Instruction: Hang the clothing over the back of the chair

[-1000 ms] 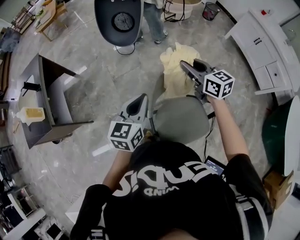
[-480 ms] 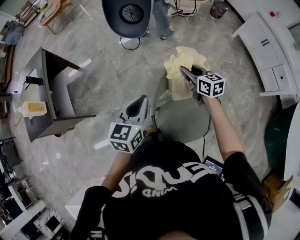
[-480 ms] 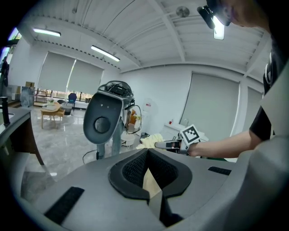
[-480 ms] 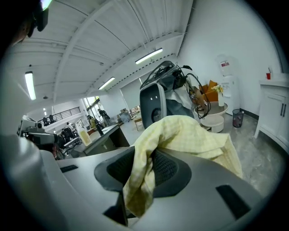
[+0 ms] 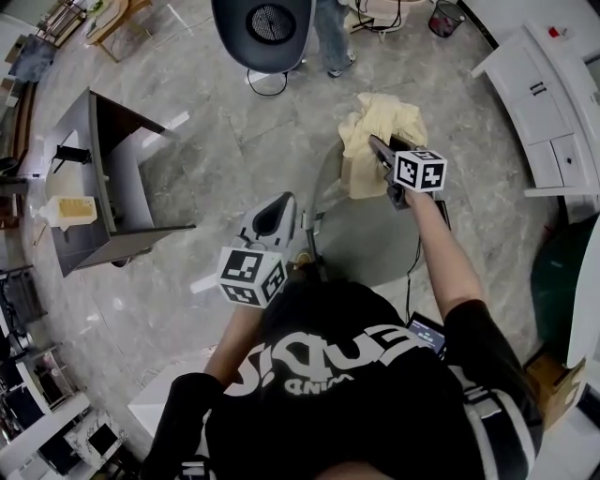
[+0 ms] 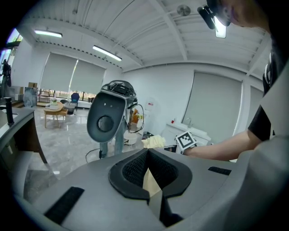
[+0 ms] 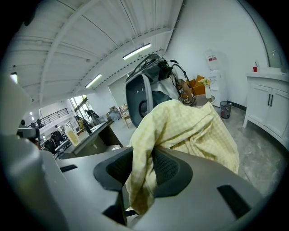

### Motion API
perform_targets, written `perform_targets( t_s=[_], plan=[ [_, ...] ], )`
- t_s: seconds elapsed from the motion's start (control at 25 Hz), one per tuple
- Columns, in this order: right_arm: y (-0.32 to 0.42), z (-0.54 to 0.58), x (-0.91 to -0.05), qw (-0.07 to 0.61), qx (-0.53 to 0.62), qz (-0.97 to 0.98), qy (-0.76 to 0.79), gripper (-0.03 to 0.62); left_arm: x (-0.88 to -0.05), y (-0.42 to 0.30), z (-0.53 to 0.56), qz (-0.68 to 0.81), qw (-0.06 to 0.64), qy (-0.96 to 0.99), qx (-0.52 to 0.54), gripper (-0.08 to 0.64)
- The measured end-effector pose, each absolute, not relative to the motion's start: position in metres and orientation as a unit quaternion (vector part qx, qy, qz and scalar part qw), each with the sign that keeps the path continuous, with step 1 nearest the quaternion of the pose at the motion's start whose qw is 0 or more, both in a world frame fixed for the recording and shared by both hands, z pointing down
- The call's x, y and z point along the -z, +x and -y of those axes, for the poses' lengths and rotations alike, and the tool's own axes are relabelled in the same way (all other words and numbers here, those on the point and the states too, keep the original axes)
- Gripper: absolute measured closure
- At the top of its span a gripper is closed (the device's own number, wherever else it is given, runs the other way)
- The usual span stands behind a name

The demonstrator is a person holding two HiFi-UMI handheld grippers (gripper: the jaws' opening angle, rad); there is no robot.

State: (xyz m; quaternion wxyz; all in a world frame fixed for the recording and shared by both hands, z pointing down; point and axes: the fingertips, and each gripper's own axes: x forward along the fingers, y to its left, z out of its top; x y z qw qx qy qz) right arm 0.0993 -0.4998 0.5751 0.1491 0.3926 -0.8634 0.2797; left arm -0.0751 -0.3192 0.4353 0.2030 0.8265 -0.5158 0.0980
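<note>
Pale yellow checked garment (image 5: 370, 117) hung clamped in our right gripper (image 5: 375, 145) beside the grey chair backrest (image 5: 322, 187); our left gripper (image 5: 279, 200) sat closed, empty. Draping seemed underway; next it needed lowering across the top edge

We count one chair (image 5: 366, 246), and we place everything else by it.

- One cloth (image 5: 380, 127), at the chair's back.
- Two grippers: the left gripper (image 5: 279, 201) at the chair's left edge, the right gripper (image 5: 375, 144) at its back.
- Two cubes, one per gripper: the left cube (image 5: 251, 275) and the right cube (image 5: 420, 172).
- One desk (image 5: 103, 169), well left of the chair, with one bottle (image 5: 67, 211) on it.
- One grey machine (image 5: 262, 28), far beyond the chair's back.
- One bin (image 5: 448, 17), beyond and right of the chair.
- One cabinet (image 5: 544, 103), right of the chair.
- One tablet (image 5: 427, 330), near the chair's front right.
- One box (image 5: 553, 370), farther right of the chair.
- Two people: a person (image 5: 347, 384) at the chair's front, and legs (image 5: 330, 36) beside the machine.
</note>
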Motion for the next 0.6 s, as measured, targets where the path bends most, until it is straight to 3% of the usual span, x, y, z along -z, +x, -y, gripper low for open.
perform_targets(
  t_s=[0.6],
  plan=[
    [0.107, 0.506, -0.6, 0.156, -0.312, 0.835, 0.426, 0.439, -0.439, -0.074, 0.317, 0.519, 0.207, 0.823, -0.101, 0.543]
  ],
)
